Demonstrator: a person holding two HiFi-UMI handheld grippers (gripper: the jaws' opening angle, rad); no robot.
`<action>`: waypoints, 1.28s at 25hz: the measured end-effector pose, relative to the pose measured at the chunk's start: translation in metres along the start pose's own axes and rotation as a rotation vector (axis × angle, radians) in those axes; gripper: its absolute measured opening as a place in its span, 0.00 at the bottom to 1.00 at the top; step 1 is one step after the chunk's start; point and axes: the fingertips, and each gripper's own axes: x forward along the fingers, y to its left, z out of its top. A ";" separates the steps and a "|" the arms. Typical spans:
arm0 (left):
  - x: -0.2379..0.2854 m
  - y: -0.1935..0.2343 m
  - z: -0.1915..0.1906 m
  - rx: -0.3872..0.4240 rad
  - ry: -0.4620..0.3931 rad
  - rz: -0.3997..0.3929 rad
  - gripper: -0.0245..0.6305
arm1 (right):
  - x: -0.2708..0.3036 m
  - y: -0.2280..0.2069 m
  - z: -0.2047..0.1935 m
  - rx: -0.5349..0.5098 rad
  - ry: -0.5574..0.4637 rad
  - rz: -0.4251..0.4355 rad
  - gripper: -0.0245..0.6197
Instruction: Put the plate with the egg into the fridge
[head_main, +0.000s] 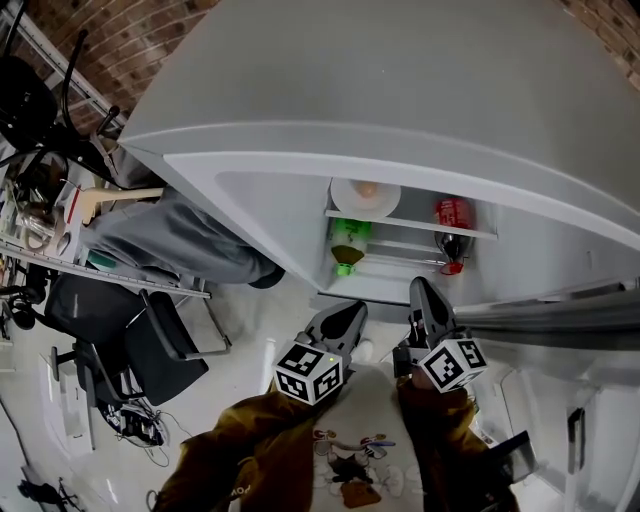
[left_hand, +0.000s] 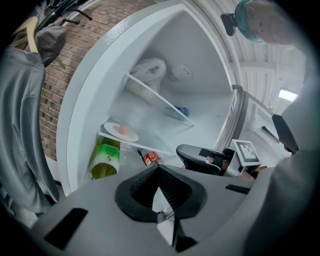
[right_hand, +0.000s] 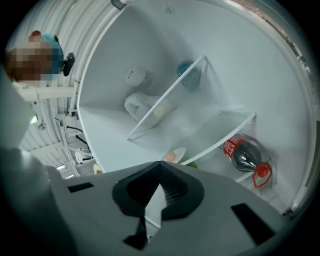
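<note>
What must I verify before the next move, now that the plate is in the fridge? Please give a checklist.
1. plate on shelf: ok.
2. egg on plate: ok.
3. left gripper, fingers shut, empty: ok.
4. right gripper, fingers shut, empty: ok.
5. both grippers outside fridge: ok.
6. plate well back from shelf edge: cannot tell.

Brick wall (head_main: 150, 40), pale floor (head_main: 262, 322); black chair (head_main: 160, 352)

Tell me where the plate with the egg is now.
In the head view, the plate with the egg sits inside the fridge, at the left end of the glass shelf, directly above the green bottle.
</note>
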 end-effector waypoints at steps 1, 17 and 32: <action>0.001 -0.001 0.000 0.003 0.000 -0.003 0.05 | -0.002 0.000 0.000 -0.028 0.001 -0.008 0.05; 0.002 -0.009 -0.006 0.003 0.017 -0.027 0.05 | -0.033 0.000 -0.020 -0.376 0.088 -0.147 0.05; 0.003 -0.013 -0.007 0.015 0.028 -0.029 0.05 | -0.037 0.005 -0.026 -0.425 0.127 -0.146 0.05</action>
